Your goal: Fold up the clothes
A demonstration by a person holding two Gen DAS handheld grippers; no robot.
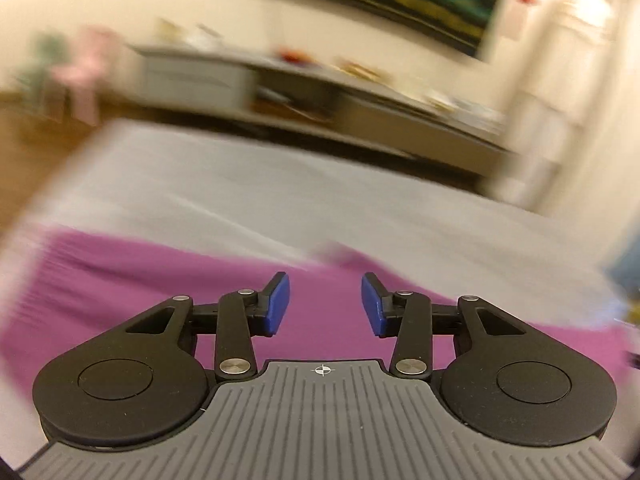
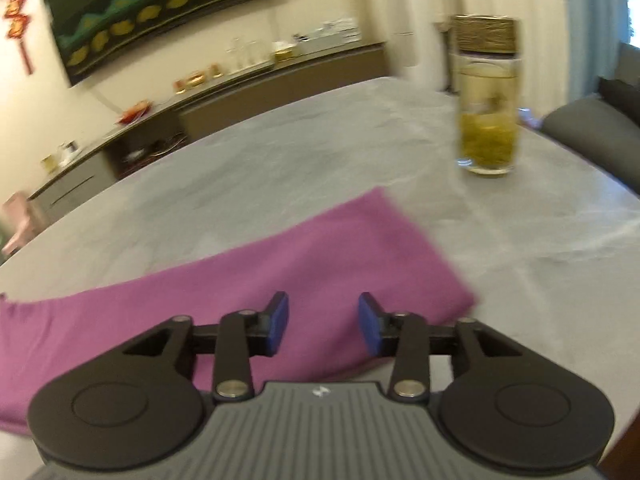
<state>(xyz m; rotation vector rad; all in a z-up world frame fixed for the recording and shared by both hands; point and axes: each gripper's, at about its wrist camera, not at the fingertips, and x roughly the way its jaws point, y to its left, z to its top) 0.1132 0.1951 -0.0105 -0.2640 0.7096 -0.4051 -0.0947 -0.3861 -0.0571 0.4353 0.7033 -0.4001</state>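
Note:
A purple cloth (image 2: 280, 264) lies flat on the grey table (image 2: 280, 160), stretching from its near left toward the middle. My right gripper (image 2: 323, 325) hovers over the cloth's near right part, open, with nothing between its blue pads. In the blurred left wrist view the same purple cloth (image 1: 132, 288) spreads under and ahead of my left gripper (image 1: 325, 305). That gripper is open too, its pads apart above the fabric and gripping nothing.
A tall glass bottle of yellow-green tea (image 2: 486, 96) with a dark lid stands on the table, right of the cloth's far corner. A long sideboard (image 2: 200, 104) with small items lines the far wall. A grey chair (image 2: 592, 140) sits at the right.

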